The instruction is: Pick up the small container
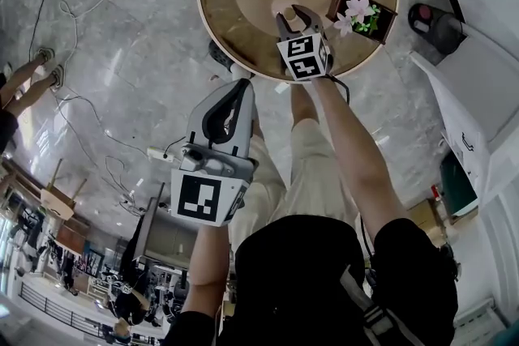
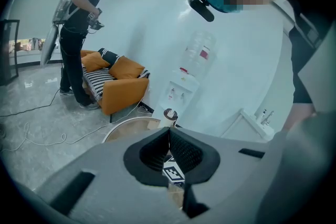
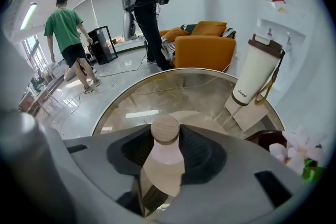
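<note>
The small container (image 3: 164, 162), pale pink with a round wooden cap (image 3: 165, 129), stands on the round glass table (image 3: 173, 93) between the two pads of my right gripper (image 3: 165, 150). The pads touch its neck on both sides, so the gripper is shut on it. From the head view the right gripper (image 1: 292, 17) reaches over the table's (image 1: 217, 6) near middle, and the container (image 1: 289, 13) shows only as a pale spot between its fingers. My left gripper (image 1: 242, 87) hangs lower, off the table over the floor, its jaws (image 2: 169, 131) shut with nothing between them.
A tall white tumbler (image 3: 255, 73) with a brown lid stands on a wooden block at the table's far side. A dark box of flowers (image 1: 362, 14) sits right of the gripper. An orange sofa (image 3: 206, 49), two people and floor cables (image 1: 77, 97) lie beyond.
</note>
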A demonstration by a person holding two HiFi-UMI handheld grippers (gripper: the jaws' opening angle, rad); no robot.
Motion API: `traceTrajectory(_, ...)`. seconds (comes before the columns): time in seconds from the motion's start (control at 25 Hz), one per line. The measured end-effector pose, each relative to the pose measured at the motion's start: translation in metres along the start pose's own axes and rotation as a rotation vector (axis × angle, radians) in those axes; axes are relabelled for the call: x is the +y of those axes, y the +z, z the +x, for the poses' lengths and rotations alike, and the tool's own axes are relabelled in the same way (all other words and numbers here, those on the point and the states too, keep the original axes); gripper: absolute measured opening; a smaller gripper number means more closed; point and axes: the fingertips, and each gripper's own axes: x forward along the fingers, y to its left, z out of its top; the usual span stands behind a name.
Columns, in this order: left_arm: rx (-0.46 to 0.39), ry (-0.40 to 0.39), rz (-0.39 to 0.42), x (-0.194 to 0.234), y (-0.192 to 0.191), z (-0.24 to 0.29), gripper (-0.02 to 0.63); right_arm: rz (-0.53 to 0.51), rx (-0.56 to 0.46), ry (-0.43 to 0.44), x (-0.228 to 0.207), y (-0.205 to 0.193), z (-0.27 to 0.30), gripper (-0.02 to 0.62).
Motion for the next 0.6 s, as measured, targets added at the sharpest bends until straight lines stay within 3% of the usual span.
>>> traceTrajectory(0.6,-0.014,0.025,-0.014,0.003,0.004,-0.018,0.020,-0.038,-0.046,-0.017,0.002,0.014,-0.029,0.143)
